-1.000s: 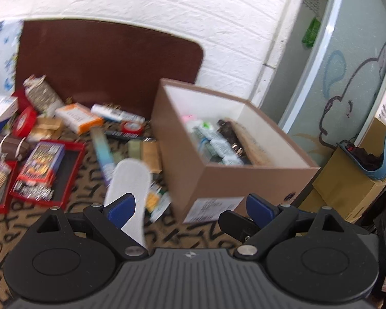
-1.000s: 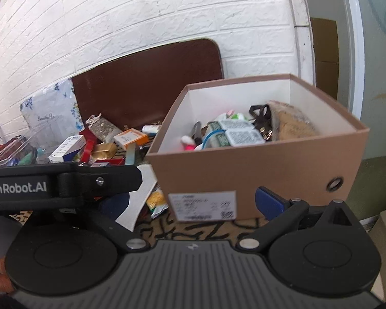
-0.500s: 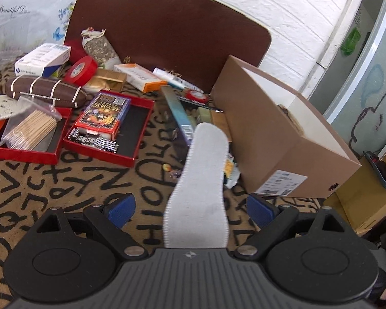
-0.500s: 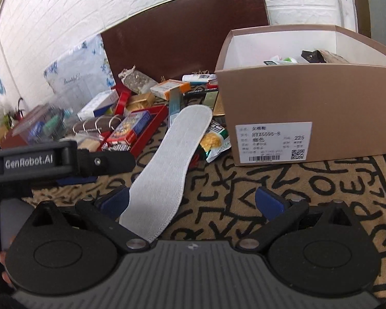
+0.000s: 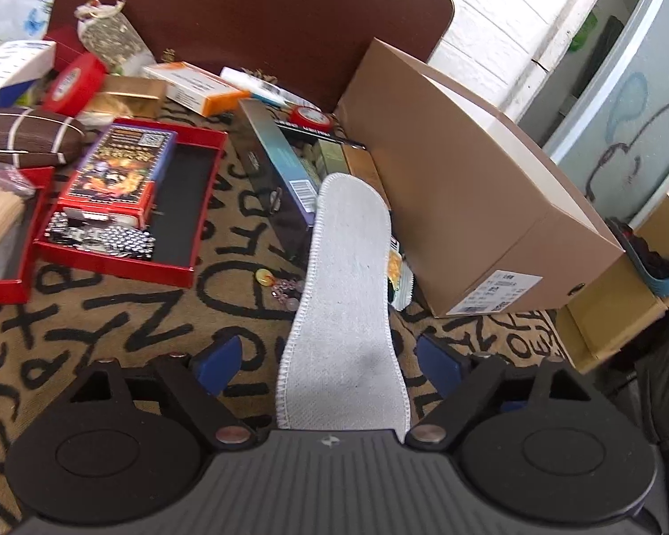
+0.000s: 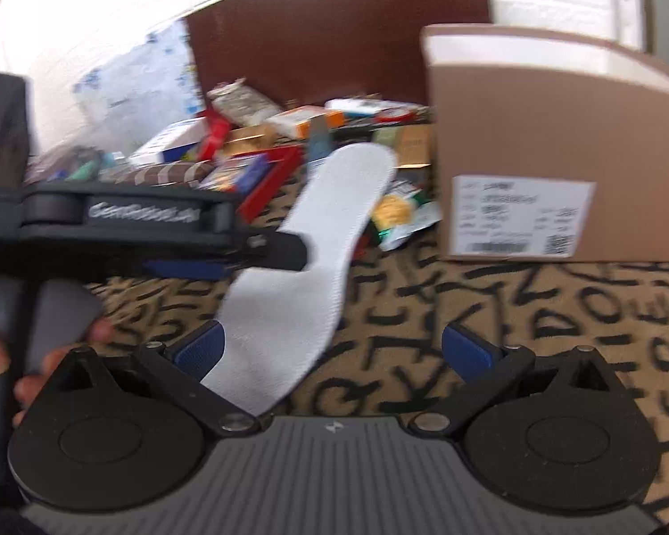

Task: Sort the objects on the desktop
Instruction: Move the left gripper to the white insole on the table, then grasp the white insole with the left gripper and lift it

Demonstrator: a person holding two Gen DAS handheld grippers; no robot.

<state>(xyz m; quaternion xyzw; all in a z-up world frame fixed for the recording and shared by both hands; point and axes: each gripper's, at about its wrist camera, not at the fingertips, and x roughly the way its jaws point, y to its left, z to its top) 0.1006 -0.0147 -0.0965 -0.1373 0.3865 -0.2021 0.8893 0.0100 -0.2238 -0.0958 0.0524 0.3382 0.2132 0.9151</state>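
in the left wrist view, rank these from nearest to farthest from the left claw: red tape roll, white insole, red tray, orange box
1. white insole: lies between the fingers of the left claw, which is closing but not touching it.
2. red tray: on the mat, ahead and to the left.
3. orange box: farther back, left of centre.
4. red tape roll: far left; about level with the orange box, hard to call.

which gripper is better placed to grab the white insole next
Left. The left gripper straddles the insole, jaws closing but not yet touching; the right gripper has it off-centre, by its left pad.
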